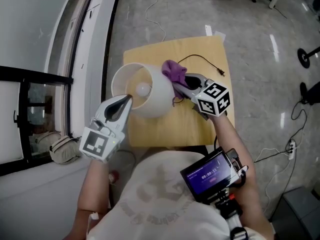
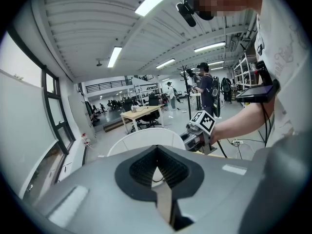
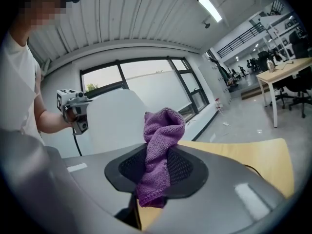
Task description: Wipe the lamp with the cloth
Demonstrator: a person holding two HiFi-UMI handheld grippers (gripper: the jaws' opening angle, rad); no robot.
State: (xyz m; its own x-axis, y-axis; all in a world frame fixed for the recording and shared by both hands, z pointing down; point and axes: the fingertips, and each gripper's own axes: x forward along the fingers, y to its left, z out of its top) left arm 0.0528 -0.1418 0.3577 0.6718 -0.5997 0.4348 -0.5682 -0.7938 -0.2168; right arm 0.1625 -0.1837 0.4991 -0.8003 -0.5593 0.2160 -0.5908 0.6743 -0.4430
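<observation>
- My left gripper (image 1: 127,101) is closest to my body, low on my left. Its fingers are pinched shut on the near rim of the shade (image 1: 161,98). I judge this grip is there to brace the lamp (image 1: 145,91), so that rubbing does not spin or tip it.
- My right gripper (image 1: 180,82) reaches in from the other side. Its fingers are clamped on the purple cloth (image 3: 161,150), and a folded wad sticks out past the tips. I carry it that way so soft fabric, not hard plastic, meets the lamp.
- The wad lies against the shade's outer wall on the upper right, opposite my left grip. With the two grippers facing each other across the shade, one push can answer the other.
- The lamp stands on the yellow table (image 1: 212,51), near its left edge. Its open top faces up at me, so the bulb (image 1: 144,89) shows inside.
- Beyond it, the black cord (image 1: 202,61) trails slack across the tabletop to a loose plug (image 1: 220,73). It is unplugged, which seems sensible for cleaning.
- The wiping looks barely under way, and most of the shade's wall is not yet covered.
</observation>
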